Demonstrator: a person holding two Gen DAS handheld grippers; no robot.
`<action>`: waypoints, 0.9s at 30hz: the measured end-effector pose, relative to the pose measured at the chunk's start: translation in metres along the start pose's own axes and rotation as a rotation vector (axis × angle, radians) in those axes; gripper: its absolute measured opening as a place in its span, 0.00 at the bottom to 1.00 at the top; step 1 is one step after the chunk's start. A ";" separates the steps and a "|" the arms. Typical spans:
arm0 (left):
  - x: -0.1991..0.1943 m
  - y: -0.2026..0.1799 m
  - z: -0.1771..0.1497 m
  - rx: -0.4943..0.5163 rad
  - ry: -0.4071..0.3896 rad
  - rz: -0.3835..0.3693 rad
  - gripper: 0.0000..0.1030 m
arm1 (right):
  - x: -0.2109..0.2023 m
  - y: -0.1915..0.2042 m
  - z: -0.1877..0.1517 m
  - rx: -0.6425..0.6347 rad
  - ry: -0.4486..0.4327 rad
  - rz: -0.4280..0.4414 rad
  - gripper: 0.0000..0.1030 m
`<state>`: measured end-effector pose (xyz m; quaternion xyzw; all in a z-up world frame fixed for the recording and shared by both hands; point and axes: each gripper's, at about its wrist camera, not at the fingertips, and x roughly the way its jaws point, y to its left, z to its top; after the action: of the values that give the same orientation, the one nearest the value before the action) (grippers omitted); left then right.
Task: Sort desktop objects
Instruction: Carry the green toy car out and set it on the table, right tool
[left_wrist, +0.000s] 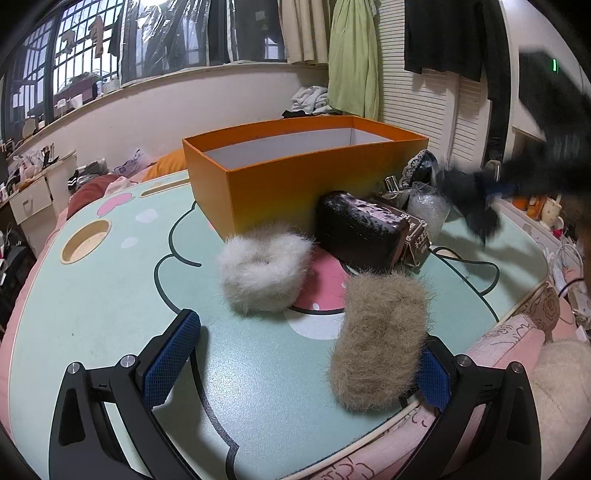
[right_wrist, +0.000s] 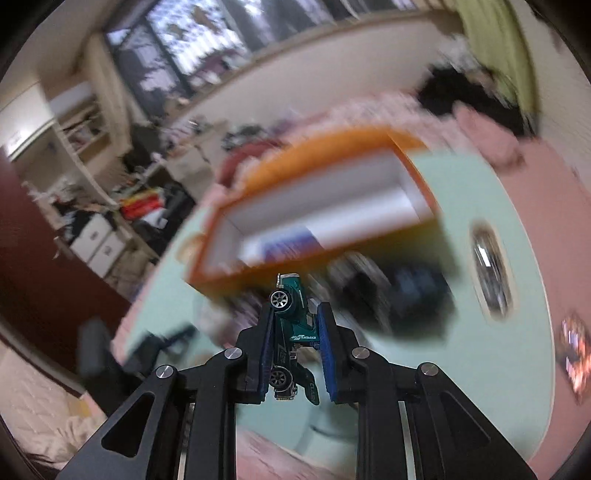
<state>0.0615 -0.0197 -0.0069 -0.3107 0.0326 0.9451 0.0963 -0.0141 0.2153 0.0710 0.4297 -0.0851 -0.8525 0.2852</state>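
got toy car (right_wrist: 291, 332) clamped in right gripper (right_wrist: 295, 347); left gripper (left_wrist: 295, 362) open, idle; orange box (left_wrist: 280, 184) near empty; fur cuffs (left_wrist: 264, 273), rest unsorted

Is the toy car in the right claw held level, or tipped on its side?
On its side. The toy car is clamped in the right claw, wheels facing one pad.

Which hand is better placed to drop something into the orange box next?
Right: the right gripper is shut on the toy car, facing the orange box. The left gripper is open and empty.
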 end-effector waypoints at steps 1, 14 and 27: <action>0.000 0.000 0.000 0.000 0.001 0.001 1.00 | 0.007 -0.005 -0.005 0.008 0.018 -0.020 0.21; 0.000 -0.001 0.000 -0.001 -0.002 0.001 1.00 | -0.013 0.004 -0.015 -0.072 -0.260 -0.016 0.73; 0.000 -0.002 -0.001 -0.001 -0.003 0.004 1.00 | 0.023 0.005 -0.082 -0.331 -0.180 -0.304 0.99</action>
<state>0.0626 -0.0181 -0.0079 -0.3092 0.0327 0.9457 0.0943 0.0412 0.2065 0.0068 0.3073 0.0965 -0.9228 0.2115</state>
